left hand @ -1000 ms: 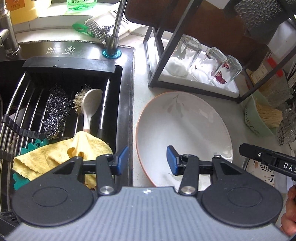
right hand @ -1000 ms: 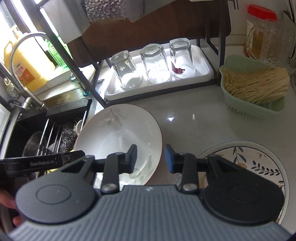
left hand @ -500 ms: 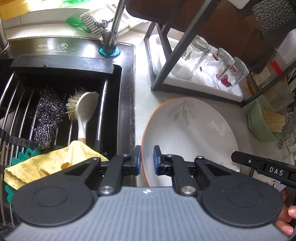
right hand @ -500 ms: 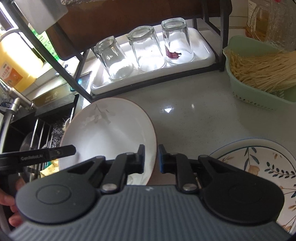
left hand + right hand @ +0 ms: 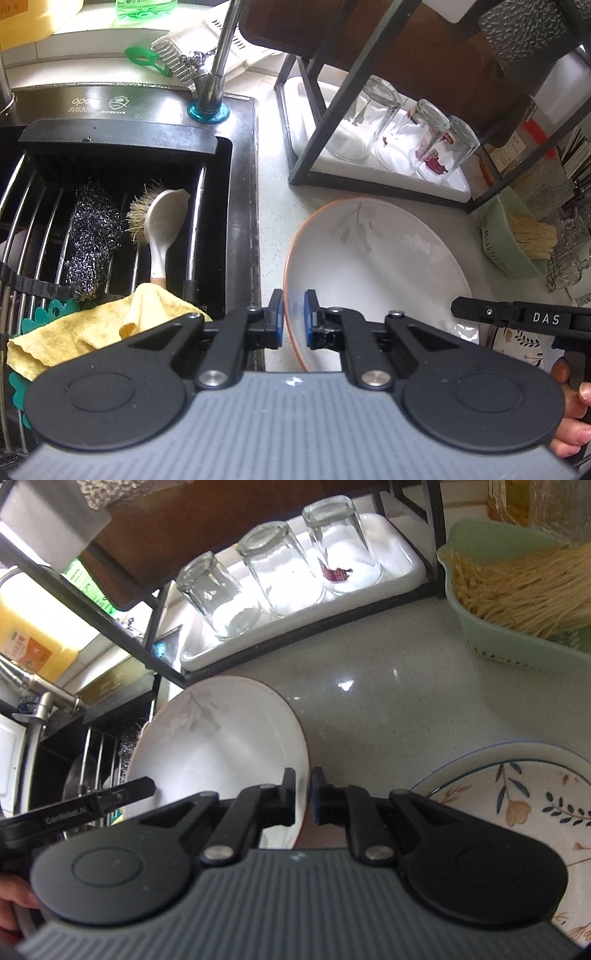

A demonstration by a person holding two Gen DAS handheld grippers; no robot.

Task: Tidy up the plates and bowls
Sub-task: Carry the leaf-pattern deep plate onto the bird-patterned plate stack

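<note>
A large white bowl [image 5: 376,266] with an orange rim and a faint leaf print is held between both grippers above the grey counter; it also shows in the right wrist view [image 5: 221,746]. My left gripper [image 5: 294,315] is shut on the bowl's left rim. My right gripper [image 5: 303,794] is shut on the bowl's right rim. A floral plate [image 5: 524,805] lies on the counter at the right, below the right gripper.
A black sink [image 5: 110,229] with a wire rack, steel scrubber, brush and yellow cloth is at the left. A black shelf frame [image 5: 295,620] holds a white tray with three upturned glasses. A green basket of noodles [image 5: 517,602] stands at the right.
Both grippers closed from open onto opposite rims of the white bowl. The bowl has lifted and tilted off the counter.
</note>
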